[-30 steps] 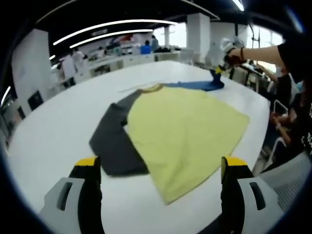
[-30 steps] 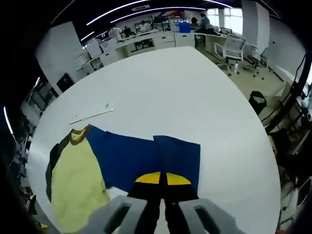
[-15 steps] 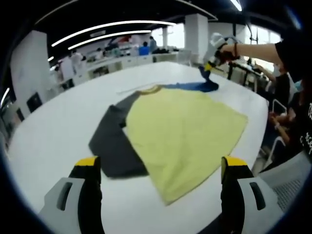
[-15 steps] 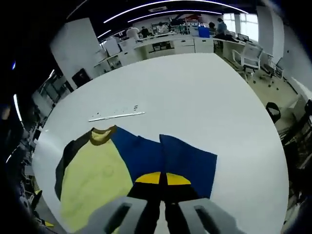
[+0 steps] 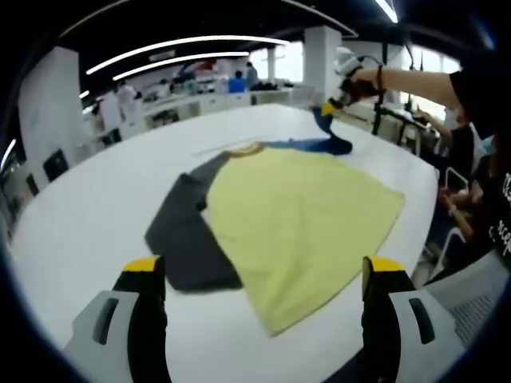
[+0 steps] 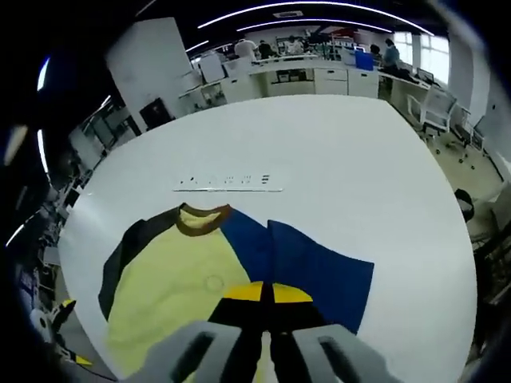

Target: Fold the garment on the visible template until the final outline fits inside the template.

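A T-shirt lies flat on the white table (image 5: 88, 207), with a yellow body (image 5: 299, 215), a dark grey sleeve (image 5: 184, 235) and a brown collar (image 6: 204, 220). My right gripper (image 6: 267, 292) is shut on the edge of the blue sleeve (image 6: 319, 271). In the left gripper view a hand holds that right gripper (image 5: 337, 73) above the far side of the table, and the blue sleeve (image 5: 326, 132) rises from the cloth up to it. My left gripper (image 5: 263, 267) hangs open over the near hem, its fingers apart and touching nothing.
A thin pale strip (image 6: 227, 188) lies on the table beyond the collar. Office chairs (image 6: 435, 104) and the table's edge are to the right. Benches with people (image 5: 172, 88) line the back. A seated person (image 5: 487, 207) is close at the right.
The right gripper has lifted the blue sleeve higher and carried it back toward the shirt's body. The left gripper and the rest of the shirt have stayed put.
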`<move>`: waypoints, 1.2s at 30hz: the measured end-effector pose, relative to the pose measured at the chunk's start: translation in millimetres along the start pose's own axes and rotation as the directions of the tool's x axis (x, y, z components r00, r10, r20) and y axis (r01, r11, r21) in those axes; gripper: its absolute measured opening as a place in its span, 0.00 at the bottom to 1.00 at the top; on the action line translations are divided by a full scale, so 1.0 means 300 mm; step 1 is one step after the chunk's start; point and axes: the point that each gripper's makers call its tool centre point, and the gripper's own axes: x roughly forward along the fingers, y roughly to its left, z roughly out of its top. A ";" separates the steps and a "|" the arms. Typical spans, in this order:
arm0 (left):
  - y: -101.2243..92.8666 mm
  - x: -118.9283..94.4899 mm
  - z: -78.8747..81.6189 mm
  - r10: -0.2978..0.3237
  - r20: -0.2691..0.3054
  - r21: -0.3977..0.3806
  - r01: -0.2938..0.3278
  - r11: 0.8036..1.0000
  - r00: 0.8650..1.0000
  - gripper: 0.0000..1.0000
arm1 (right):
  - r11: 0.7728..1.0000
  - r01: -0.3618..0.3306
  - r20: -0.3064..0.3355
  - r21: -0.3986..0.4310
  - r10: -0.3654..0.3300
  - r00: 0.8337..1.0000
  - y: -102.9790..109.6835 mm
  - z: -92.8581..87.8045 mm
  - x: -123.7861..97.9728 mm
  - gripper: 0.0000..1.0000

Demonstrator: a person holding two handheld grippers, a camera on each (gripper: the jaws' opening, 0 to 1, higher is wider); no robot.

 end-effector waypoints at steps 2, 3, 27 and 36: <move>0.000 -0.001 -0.003 0.000 -0.002 0.002 0.000 1.000 1.000 0.99 | 1.000 -0.012 -0.001 -0.014 0.012 1.000 0.033 0.007 0.005 0.00; -0.001 -0.002 -0.003 -0.001 -0.002 0.002 0.001 1.000 1.000 0.99 | 1.000 -0.017 -0.001 -0.020 0.017 1.000 0.045 0.010 0.008 0.00; 0.017 -0.004 -0.032 0.017 -0.026 -0.006 -0.018 1.000 0.999 0.99 | 0.973 -0.096 -0.047 -0.210 0.088 0.995 0.331 0.003 0.084 0.00; 0.021 0.002 -0.025 0.017 -0.024 -0.007 -0.017 1.000 1.000 0.99 | 0.957 -0.127 -0.066 -0.260 0.113 0.991 0.445 0.006 0.118 0.00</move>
